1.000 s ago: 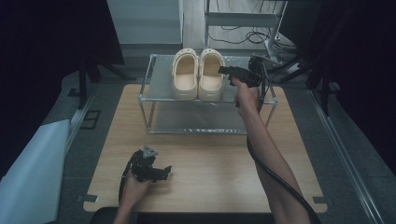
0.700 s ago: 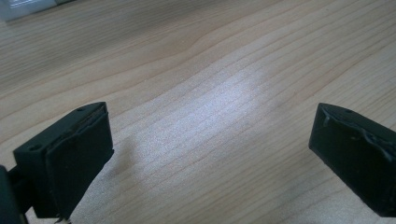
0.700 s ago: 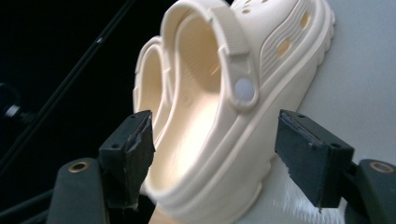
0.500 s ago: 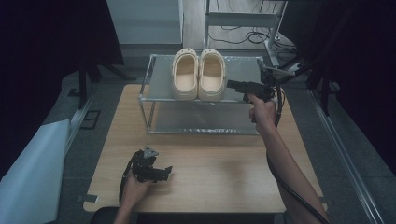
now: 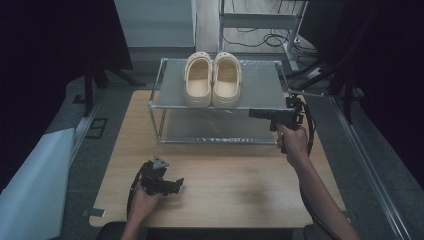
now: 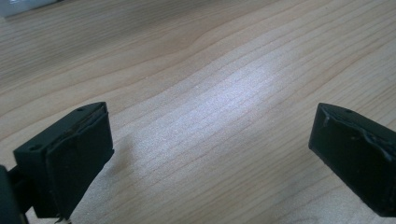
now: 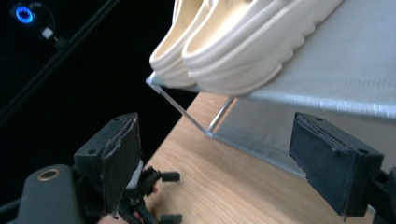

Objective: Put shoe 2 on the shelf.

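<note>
Wooden table [image 5: 225,175] fills my left gripper view; my right gripper view catches the cream clogs' [image 7: 233,42] soles on the rack [image 5: 260,85]. Right gripper [image 5: 257,114], at four o'clock from them, has just been opening, empty; left gripper [image 5: 176,184] is spread, empty.

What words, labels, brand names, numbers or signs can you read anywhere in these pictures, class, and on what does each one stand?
None: no readable text shows in any view.
Pair of cream clogs: no brand or number visible.
Metal shoe rack: bare, no label.
Wooden table: plain grain only.
Left gripper and right gripper: black, no markings legible.
</note>
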`<state>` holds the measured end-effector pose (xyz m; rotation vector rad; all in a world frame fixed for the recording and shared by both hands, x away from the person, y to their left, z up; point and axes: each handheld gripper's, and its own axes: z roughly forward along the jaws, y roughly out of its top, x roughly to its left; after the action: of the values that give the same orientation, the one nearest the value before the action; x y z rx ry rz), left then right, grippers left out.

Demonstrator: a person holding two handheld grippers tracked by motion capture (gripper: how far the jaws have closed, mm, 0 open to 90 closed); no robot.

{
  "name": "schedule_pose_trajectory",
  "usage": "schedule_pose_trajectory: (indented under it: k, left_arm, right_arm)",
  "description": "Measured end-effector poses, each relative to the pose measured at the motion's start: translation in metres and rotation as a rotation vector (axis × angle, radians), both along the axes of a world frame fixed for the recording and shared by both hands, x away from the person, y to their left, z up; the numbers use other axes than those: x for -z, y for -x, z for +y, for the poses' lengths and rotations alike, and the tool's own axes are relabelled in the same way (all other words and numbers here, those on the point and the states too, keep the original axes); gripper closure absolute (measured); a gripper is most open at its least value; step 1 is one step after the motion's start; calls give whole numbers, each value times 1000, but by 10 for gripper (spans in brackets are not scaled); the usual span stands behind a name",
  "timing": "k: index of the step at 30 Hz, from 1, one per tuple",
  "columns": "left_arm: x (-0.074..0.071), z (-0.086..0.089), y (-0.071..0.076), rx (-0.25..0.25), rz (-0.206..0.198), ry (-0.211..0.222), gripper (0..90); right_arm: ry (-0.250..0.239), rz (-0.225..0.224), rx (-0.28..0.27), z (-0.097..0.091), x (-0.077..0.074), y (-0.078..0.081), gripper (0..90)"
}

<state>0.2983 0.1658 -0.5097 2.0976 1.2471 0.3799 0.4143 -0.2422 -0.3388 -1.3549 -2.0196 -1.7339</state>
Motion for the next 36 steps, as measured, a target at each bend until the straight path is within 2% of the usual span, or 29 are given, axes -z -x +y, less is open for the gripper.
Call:
schedule_pose_trajectory:
  k: [6,12,17,21,22,23,24,25,28,33,36]
  left_arm:
    - [0,0,0,0,1,-3,0]
    - [1,-2,0,5,6,-6,0]
    - [2,-2,0,7,8,-5,0]
    - [2,-2,0,9,9,-7,0]
    - [2,-2,0,9,9,-7,0]
    - [2,-2,0,10,10,-8,0]
    - [2,-2,0,10,10,-8,0]
    - [3,-2,0,11,10,-9,0]
    - [3,-3,0,11,10,-9,0]
    - [3,-3,0,10,13,-9,0]
    - [4,-3,0,11,13,-11,0]
  right_arm:
    - [41,-54,-22,-7,7,18,143]
    - [51,-68,-24,-19,15,30,140]
    - [89,-88,-14,-29,24,38,136]
    - [149,-122,7,-35,31,44,126]
    - [149,-122,7,-35,31,44,126]
    - [187,-142,26,-37,33,48,108]
    - [187,-142,26,-37,33,48,108]
    - [235,-178,41,-40,37,51,81]
    - [286,-217,60,-43,42,57,67]
    - [334,-234,83,-51,51,64,0]
    - [371,-243,100,-57,55,69,0]
